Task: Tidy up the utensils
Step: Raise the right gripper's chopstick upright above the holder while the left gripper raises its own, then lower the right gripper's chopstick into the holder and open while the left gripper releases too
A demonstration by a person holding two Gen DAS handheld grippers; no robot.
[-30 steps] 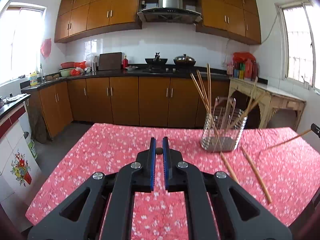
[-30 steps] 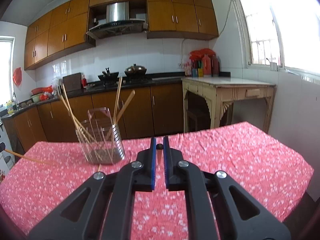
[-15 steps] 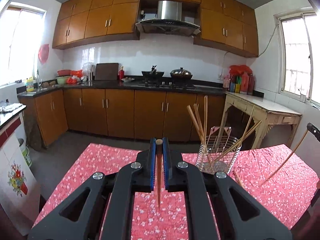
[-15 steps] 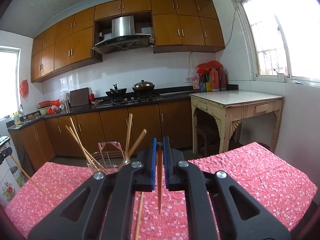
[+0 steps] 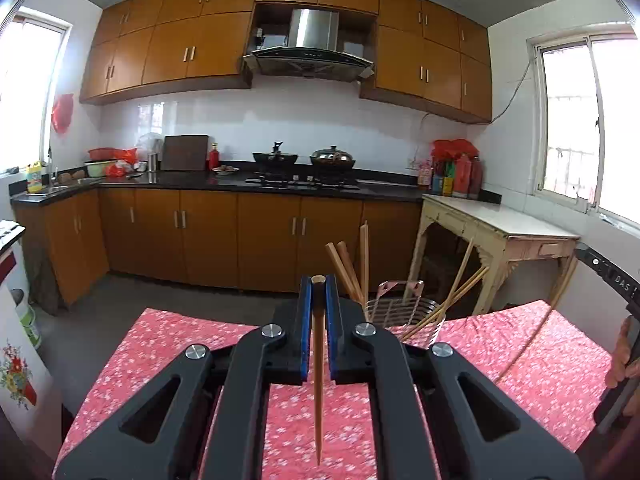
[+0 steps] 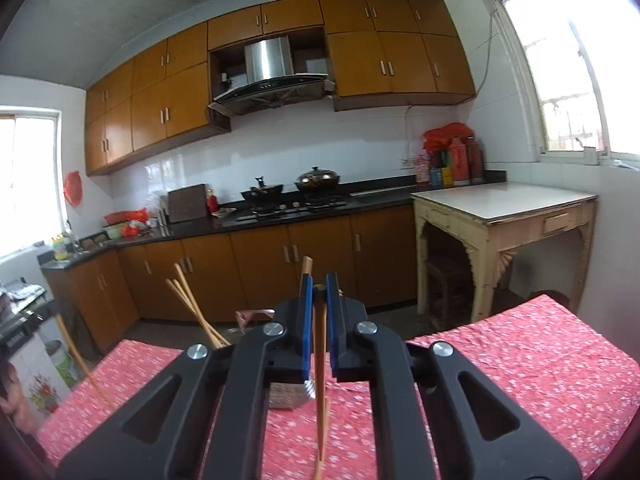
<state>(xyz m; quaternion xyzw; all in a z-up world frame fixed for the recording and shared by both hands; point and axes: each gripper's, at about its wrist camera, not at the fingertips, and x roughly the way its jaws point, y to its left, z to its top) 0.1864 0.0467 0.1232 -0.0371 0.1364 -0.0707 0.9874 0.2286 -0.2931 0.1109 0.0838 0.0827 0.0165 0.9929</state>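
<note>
Both grippers [image 5: 318, 280] [image 6: 319, 276] higher now, chopstick [image 5: 318, 380] in each

Both grippers are going up now: the left gripper [image 5: 318, 294] is lifting one chopstick [image 5: 318, 380] off the red tablecloth [image 5: 168, 344] (its tip hanging down), and the right gripper [image 6: 319, 294] is lifting another chopstick [image 6: 319, 380].

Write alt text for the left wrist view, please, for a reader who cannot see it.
The left gripper is shut on a chopstick that hangs point down above a red floral tablecloth. Behind it to the right, a wire holder holds more chopsticks; a kitchen with brown cabinets fills the background.
</note>
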